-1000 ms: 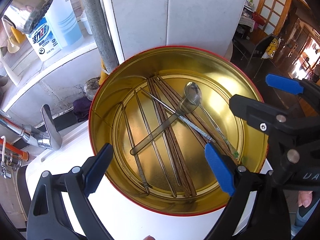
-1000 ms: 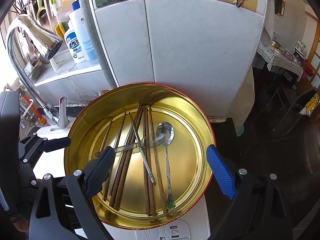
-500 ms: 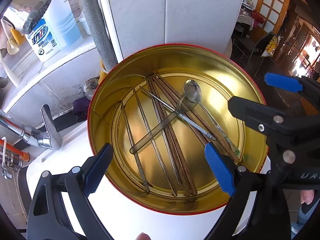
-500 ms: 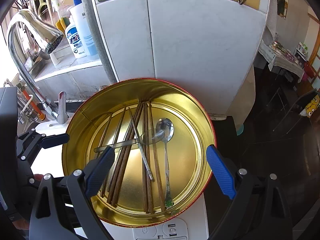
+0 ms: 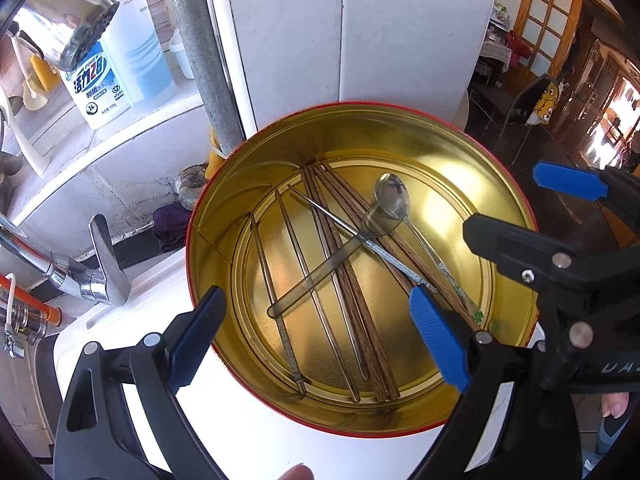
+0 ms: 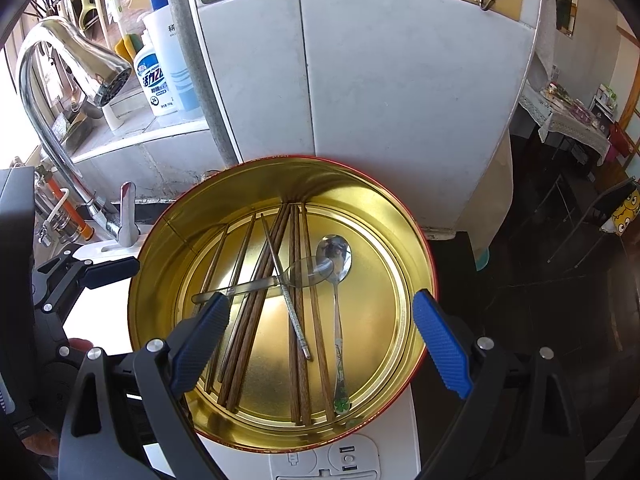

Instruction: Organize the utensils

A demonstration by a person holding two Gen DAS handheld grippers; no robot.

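Observation:
A round gold tin [image 5: 400, 140] [image 6: 300, 180] with a red rim sits on a white surface. Inside lie wooden chopsticks [image 5: 361, 320] [image 6: 252, 320], thin metal chopsticks [image 5: 287, 340] [image 6: 286, 292], a steel spoon [image 5: 390, 194] [image 6: 334, 254] and a translucent grey spoon [image 5: 320, 276] [image 6: 310, 272] crossed over them. My left gripper [image 5: 318, 338] hangs open above the tin's near-left side, with nothing between its fingers. My right gripper [image 6: 320, 344] is also open and empty above the tin's near edge. Neither touches a utensil.
A white tiled pillar and a grey pipe [image 5: 192, 40] stand right behind the tin. A chrome faucet [image 5: 68, 40] [image 6: 80, 64] and detergent bottles [image 5: 96, 84] are to the left. Below the tin is a white appliance top [image 5: 260, 432] with a control panel [image 6: 320, 460]. A fingertip [image 5: 294, 474] shows at the bottom edge.
Almost nothing: both views shift slightly over the tin. The utensils lie as before and both grippers stay open.

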